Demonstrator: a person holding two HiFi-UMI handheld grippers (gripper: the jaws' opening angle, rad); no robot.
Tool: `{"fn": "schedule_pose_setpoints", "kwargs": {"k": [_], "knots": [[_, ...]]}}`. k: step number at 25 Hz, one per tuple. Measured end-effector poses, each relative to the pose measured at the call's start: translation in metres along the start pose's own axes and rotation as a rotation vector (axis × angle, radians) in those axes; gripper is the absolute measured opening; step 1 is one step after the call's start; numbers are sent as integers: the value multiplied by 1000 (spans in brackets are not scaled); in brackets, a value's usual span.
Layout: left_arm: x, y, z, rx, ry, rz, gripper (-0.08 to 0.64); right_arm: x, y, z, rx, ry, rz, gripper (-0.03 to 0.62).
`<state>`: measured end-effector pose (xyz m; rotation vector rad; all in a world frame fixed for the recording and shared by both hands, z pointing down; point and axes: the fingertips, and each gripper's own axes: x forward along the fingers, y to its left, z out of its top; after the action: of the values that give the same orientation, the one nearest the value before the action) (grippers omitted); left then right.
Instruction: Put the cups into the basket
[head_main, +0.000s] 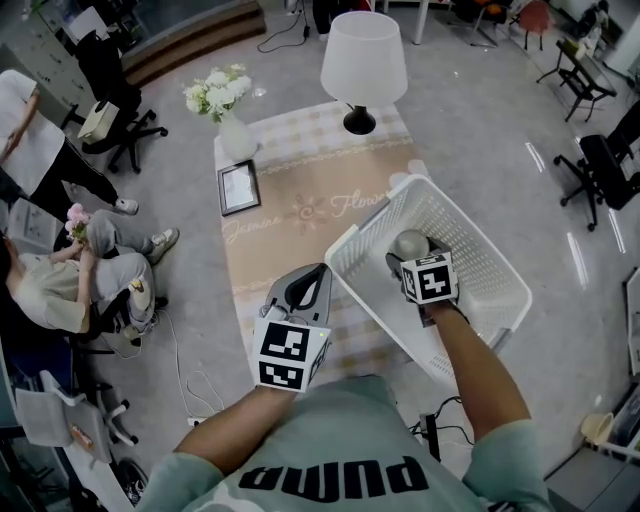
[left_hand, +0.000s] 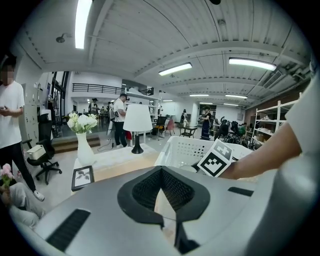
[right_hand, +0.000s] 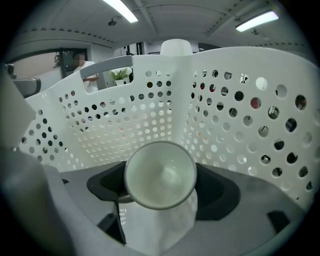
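Right gripper view shows the right gripper (right_hand: 160, 192) clamped on a pale cup (right_hand: 160, 174), whose open mouth faces the camera. The black pads press against its sides. Behind it on all sides rises the white perforated wall of the basket (right_hand: 240, 100), so the cup is already inside the basket, held above the floor and apart from the walls. I cannot tell whether its lower edge touches anything.

The left gripper (left_hand: 161, 172) hangs over the cloth-covered table (head_main: 290, 215), just beside the basket's near rim. Its jaws are drawn together to a point with nothing between them.

The cup looks like glazed pottery: stiff, fairly light, smooth and breakable. It would probably slide in the pads if the squeeze loosened early, and it could chip if dropped against the hard plastic. Gripping across the body below the rim, as here, seems the safest hold, since the rim alone is thin and slick. The basket looks light and may shift when nudged, so the release is best made low and close to its floor.

A lamp (head_main: 363, 60), a vase of flowers (head_main: 236, 135) and a picture frame (head_main: 239, 187) stand well apart at the table's far end.
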<state>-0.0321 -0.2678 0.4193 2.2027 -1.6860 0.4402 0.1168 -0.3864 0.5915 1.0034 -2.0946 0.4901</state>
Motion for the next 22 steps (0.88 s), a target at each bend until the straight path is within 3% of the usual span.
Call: {"fn": "schedule_pose_setpoints", "kwargs": {"k": [15, 22], "knots": [[-9, -2, -3, 5, -8, -43, 2, -19, -3, -3, 22, 5, 8, 397], [-14, 0, -4, 1, -18, -55, 2, -64, 13, 37, 18, -152, 15, 396]]}}
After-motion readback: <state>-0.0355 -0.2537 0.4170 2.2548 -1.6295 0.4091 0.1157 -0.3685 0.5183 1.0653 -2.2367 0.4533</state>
